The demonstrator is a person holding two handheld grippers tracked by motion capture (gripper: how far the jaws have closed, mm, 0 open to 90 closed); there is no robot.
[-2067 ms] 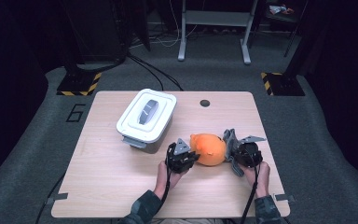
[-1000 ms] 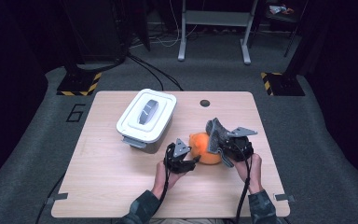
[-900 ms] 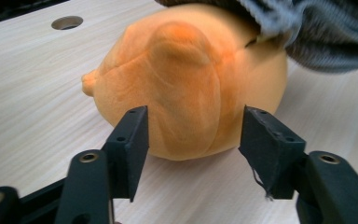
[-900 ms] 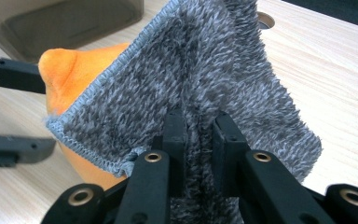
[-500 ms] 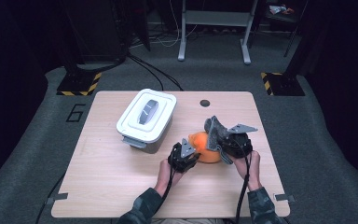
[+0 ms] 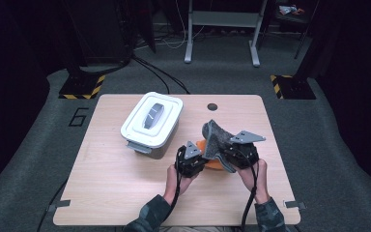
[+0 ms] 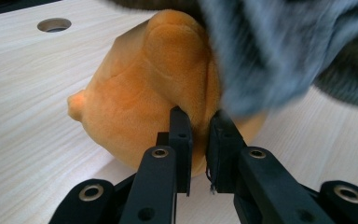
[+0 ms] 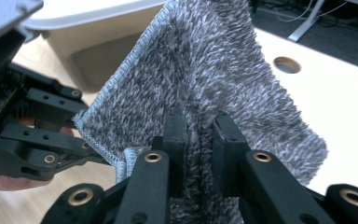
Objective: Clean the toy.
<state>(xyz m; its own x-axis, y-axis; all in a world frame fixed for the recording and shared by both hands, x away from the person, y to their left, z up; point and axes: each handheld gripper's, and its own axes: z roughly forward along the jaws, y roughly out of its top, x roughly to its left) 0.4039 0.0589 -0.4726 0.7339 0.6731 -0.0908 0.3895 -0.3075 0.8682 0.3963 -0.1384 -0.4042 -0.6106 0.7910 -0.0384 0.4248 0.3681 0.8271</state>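
grey cloth (image 6: 216, 137) now lifted in right claw (image 6: 224, 153); left claw (image 6: 199, 162) just closed, pinching orange plush (image 7: 149, 93)

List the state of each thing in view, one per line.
Lidded bin: closed, upright on the table.
Grey cloth: lifted, pinched in the right gripper, draped beside the plush.
Orange plush: on the table.
Left gripper: jaws have just been closing, pinching the plush's surface.

Orange plush toy (image 7: 149, 102): soft, short-piled velour, matt. Grey towel (image 8: 214, 88): looped terry cloth, rough, overlocked at the edge. Table (image 6: 106, 188): pale wood-grain top, smooth, matt. Lidded container (image 6: 150, 124): white plastic, slightly glossy. Gripper jaws: black matt plastic, metal rivets.
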